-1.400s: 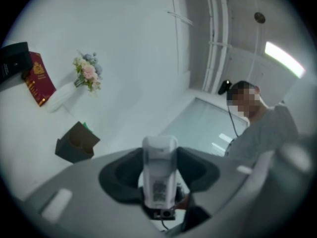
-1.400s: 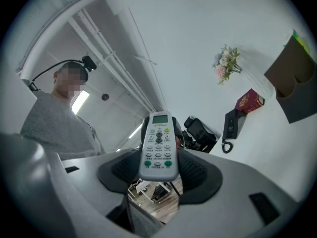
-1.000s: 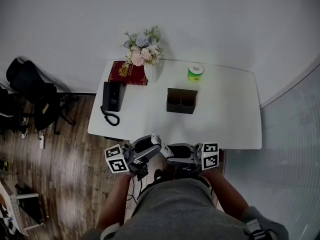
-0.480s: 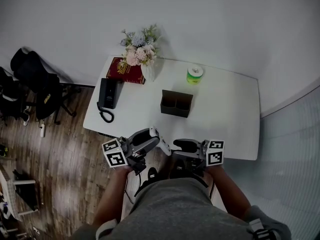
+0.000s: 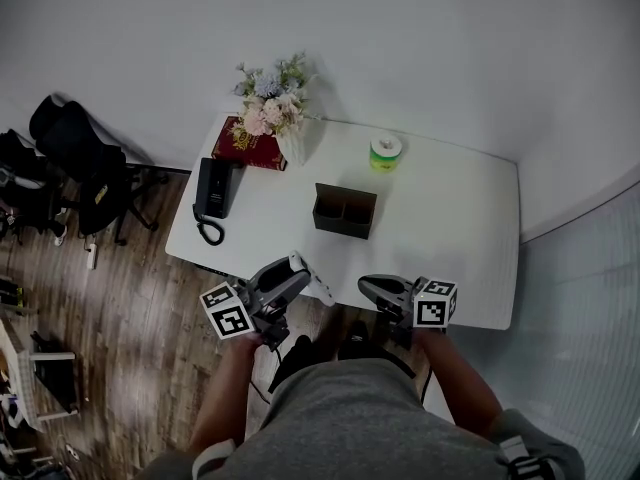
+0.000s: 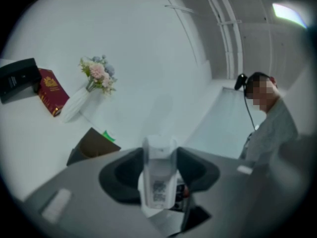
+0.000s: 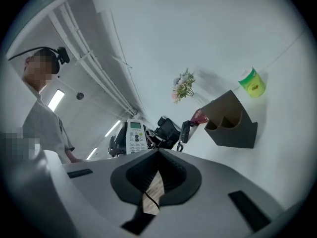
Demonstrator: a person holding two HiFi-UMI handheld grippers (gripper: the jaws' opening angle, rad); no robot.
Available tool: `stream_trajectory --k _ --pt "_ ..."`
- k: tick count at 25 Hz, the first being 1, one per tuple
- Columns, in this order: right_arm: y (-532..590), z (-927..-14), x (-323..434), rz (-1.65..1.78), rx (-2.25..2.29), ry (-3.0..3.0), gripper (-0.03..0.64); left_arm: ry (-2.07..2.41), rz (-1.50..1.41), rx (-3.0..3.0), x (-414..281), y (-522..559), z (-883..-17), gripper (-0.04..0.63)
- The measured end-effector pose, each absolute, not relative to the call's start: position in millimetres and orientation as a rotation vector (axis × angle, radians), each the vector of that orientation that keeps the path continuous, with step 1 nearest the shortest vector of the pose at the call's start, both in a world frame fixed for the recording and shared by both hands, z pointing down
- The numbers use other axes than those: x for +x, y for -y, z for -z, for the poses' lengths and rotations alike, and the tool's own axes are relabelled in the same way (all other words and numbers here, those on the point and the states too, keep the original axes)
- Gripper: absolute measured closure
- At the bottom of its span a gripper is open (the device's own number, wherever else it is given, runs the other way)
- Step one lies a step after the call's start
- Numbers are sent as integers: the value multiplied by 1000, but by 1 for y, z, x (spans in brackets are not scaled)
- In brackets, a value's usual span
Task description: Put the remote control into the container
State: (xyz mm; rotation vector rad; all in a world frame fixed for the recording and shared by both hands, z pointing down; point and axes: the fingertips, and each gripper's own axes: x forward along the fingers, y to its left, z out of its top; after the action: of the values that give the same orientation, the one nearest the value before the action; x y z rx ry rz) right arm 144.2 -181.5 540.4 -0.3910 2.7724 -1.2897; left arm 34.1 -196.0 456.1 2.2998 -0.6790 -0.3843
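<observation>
At our white desk [image 5: 450,228] beside the wood floor [image 5: 130,298], our left tool [image 5: 295,268] grips the remote control [image 5: 318,286] while our right tool [image 5: 368,286], now further right, has just closed on nothing.

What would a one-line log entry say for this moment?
left claw: shut on remote control | right claw: just closed, nothing between | container: on table | remote control: not yet in container

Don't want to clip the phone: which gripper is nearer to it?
Left. The left gripper hangs at the table's near edge below the telephone; the right gripper is farther right.
</observation>
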Motion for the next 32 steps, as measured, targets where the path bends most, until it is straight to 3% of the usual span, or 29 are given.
stream_trajectory --k 32 --pt "194 -625 151 1243 -691 -3234 600 1402 282 2236 20 314 -498 385"
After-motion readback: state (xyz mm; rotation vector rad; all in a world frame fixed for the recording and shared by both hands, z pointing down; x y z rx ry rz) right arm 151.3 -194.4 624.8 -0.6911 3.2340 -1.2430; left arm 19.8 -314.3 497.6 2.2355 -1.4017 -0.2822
